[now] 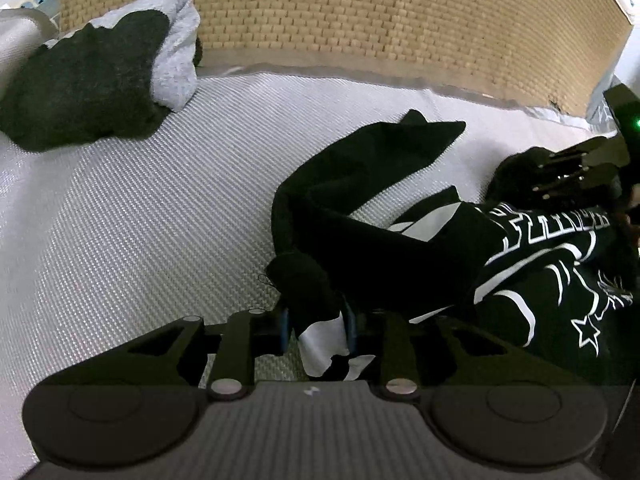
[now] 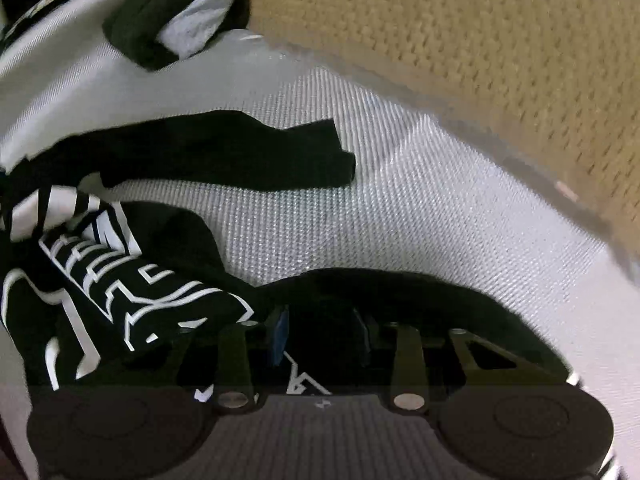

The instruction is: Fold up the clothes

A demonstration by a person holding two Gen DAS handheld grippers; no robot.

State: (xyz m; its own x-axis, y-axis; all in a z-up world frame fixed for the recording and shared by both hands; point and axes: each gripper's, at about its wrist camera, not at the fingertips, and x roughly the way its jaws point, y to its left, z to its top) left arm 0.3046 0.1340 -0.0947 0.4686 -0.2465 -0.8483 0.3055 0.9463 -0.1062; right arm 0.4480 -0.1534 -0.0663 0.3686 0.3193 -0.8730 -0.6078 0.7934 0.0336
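Left wrist: left tool (image 1: 318,330) pinches crumpled black shirt (image 1: 400,248).

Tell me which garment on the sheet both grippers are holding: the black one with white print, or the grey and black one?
The black garment with white print. The left gripper and right gripper are both clamped on it. The grey and black garment lies bunched, untouched, by the woven mat.

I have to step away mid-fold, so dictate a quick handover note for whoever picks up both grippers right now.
Left gripper: shut on an edge of the black garment with white printed graphics.
Right gripper: shut on another part of it.
The garment lies crumpled on the white woven sheet, one black flap stretched out.
A grey and black fleece garment sits bunched at the far corner.
Done: both grips. Left: spread it flat, then fold.
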